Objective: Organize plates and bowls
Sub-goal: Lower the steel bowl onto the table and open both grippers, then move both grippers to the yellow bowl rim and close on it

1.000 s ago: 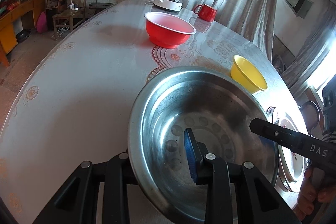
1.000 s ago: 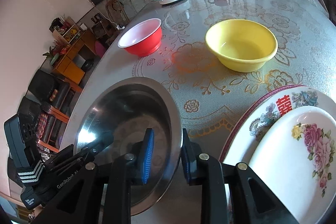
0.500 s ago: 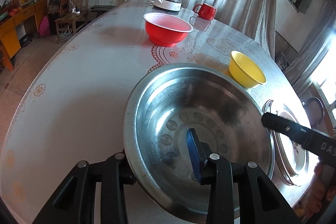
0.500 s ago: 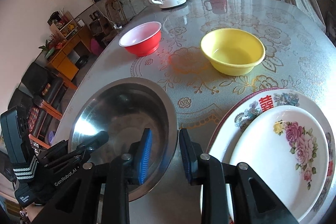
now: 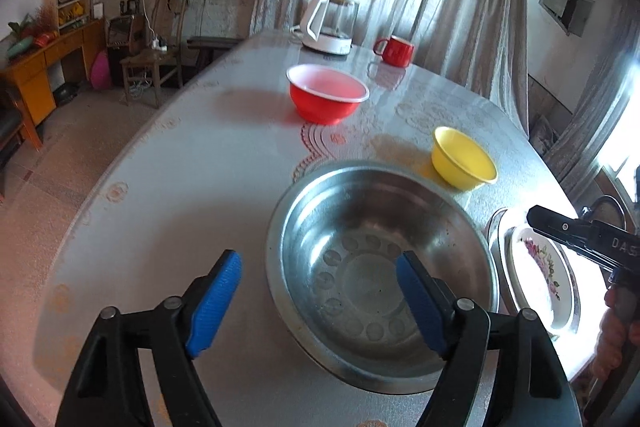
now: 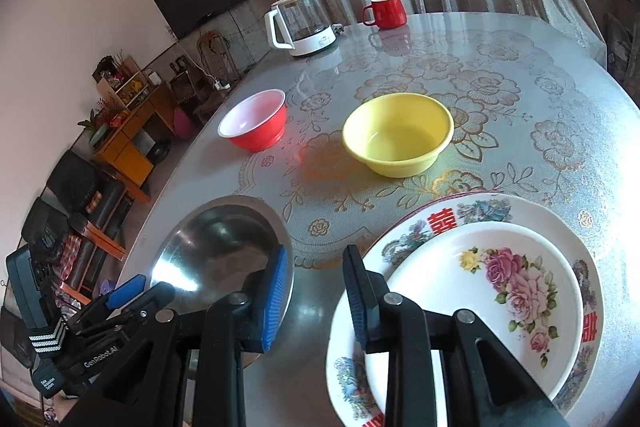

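Three bowls sit on the table: one steel bowl, one red bowl and one yellow bowl. Two plates are stacked, one small rose plate on one larger flowered plate. There is also one glass kettle and one red mug, and two grippers with blue pads.

Left gripper jaws just opened wide, nothing pinched, angled down. Right gripper jaws narrowly apart, empty, angled down, hand on its handle.
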A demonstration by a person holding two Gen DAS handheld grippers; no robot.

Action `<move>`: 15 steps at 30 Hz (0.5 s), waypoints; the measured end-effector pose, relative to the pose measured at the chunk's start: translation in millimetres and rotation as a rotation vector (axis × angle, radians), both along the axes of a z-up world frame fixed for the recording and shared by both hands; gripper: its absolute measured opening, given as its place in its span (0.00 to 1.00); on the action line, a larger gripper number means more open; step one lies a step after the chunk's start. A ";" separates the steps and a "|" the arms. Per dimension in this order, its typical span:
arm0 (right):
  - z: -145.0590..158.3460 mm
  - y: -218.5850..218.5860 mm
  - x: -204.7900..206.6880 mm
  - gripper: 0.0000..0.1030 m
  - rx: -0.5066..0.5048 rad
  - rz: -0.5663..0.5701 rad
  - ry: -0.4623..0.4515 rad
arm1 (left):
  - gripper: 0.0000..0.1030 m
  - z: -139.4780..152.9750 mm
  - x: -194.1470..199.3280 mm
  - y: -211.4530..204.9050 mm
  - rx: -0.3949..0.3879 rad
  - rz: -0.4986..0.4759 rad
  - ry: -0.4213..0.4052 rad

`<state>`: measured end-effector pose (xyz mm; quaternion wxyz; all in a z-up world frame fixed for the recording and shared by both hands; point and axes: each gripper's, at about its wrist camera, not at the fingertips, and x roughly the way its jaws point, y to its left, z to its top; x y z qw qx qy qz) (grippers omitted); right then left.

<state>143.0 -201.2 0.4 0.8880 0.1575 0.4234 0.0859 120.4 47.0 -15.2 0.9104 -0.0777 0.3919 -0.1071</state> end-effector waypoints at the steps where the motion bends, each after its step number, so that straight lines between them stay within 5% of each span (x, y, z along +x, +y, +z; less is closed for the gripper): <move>1: 1.5 -5.2 -0.1 0.27 -0.002 -0.012 -0.004 | 0.81 3.5 -0.6 0.9 -0.003 0.005 -0.008; 15: 9.6 -78.3 26.6 0.30 -0.040 -0.114 -0.014 | 0.98 34.5 21.9 -35.5 0.036 -0.050 -0.035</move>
